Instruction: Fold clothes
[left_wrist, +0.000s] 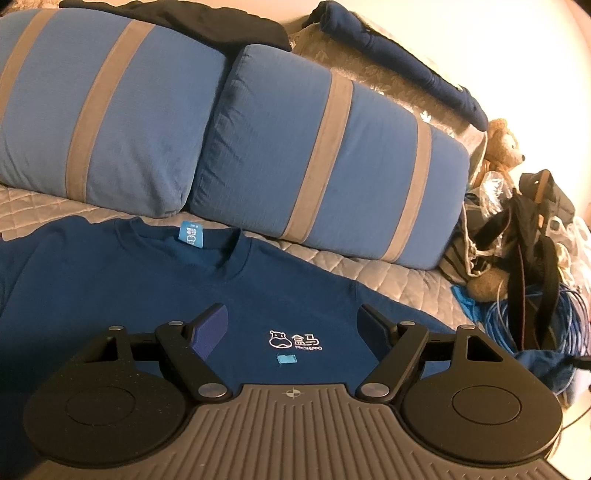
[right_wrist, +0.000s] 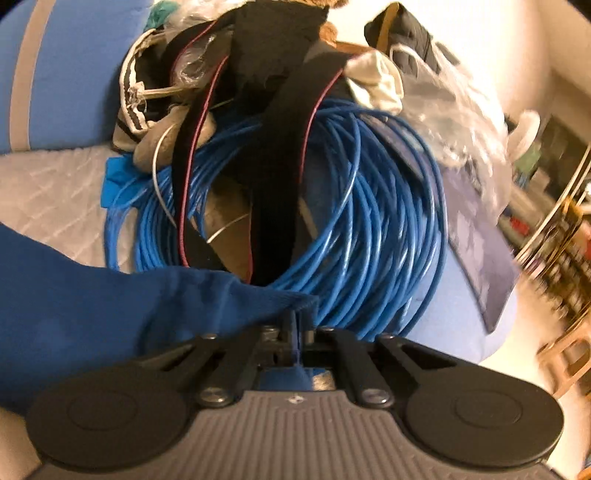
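A dark blue T-shirt (left_wrist: 122, 280) lies flat, front up, on the quilted grey bed cover (left_wrist: 388, 280), collar toward the pillows, with a white logo (left_wrist: 293, 339) on the chest. My left gripper (left_wrist: 291, 325) is open and empty, hovering over the chest around the logo. My right gripper (right_wrist: 297, 314) is shut on the edge of the shirt's sleeve (right_wrist: 110, 295), which is lifted and stretches off to the left. That sleeve end shows at the right edge of the left wrist view (left_wrist: 543, 362).
Two blue pillows with grey stripes (left_wrist: 325, 162) lean behind the shirt. A coil of blue cable (right_wrist: 369, 229), black straps (right_wrist: 280, 147), plastic bags (right_wrist: 454, 110) and a teddy bear (left_wrist: 502, 144) clutter the bed's right end. Dark garments (left_wrist: 399, 55) lie on the headboard.
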